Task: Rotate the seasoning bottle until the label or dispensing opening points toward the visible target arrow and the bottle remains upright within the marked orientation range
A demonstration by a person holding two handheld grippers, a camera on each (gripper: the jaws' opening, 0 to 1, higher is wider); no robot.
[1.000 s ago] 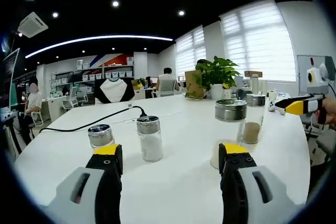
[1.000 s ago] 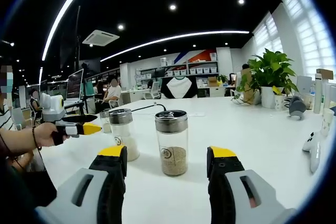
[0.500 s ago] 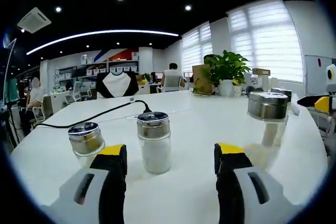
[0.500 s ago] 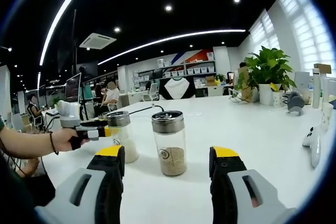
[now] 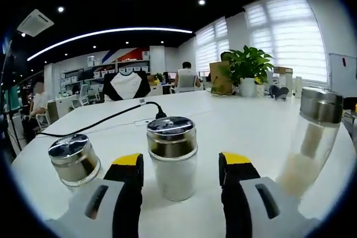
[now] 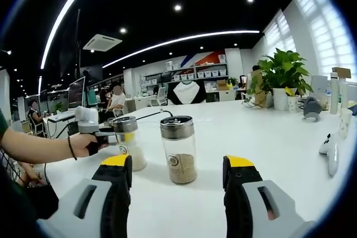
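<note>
On the white table (image 5: 234, 121), the white-powder bottle (image 5: 172, 157) stands upright between the spread jaws of the left gripper (image 5: 181, 171), not yet clamped. Right gripper (image 6: 175, 172) also apart, facing the brown-spice bottle (image 6: 179, 150). Best to close squarely on the glass, then twist without tilting.

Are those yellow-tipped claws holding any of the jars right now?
Nothing is held. The left gripper stands open, its fingers either side of the white-filled bottle, not touching. The right gripper is open, short of the brown-filled bottle.

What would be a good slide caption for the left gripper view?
Open left gripper straddling an upright white-filled seasoning bottle on the white table.
</note>
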